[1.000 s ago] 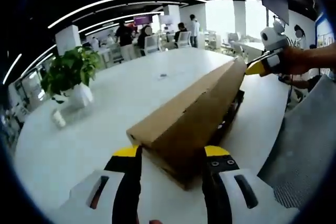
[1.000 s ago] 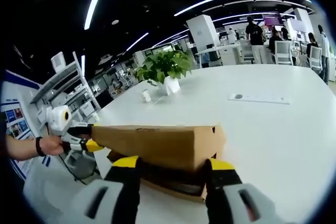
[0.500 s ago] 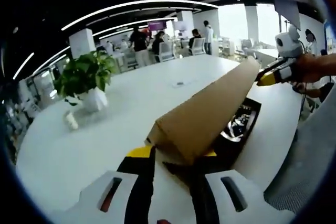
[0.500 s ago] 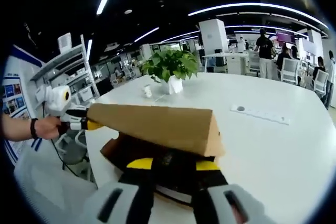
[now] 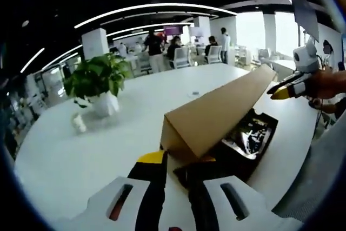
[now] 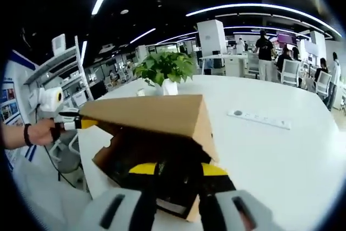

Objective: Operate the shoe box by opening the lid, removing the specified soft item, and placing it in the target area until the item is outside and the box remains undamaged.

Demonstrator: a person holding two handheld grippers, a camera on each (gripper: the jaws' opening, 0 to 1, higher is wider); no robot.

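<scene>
A: Which step was in hand?

B: The lid-opening step, it was judged. Nearest in the left gripper view, the left gripper (image 5: pixel 175 171) was seen closed on the near end of the cardboard lid (image 5: pixel 216 114), which was tilted up off the shoe box (image 5: pixel 246 147). In the right gripper view, the right gripper (image 6: pixel 177 177) was closed on the lid's (image 6: pixel 157 113) other end.

A: And the soft item?

B: A dark, patterned thing (image 5: pixel 250 132) was seen inside the box; its kind could not be told.

A: The next move?

B: The lid was to be swung clear without tearing. Farther off, a potted plant (image 5: pixel 100 82) stood on the white table (image 5: pixel 65 150).
</scene>
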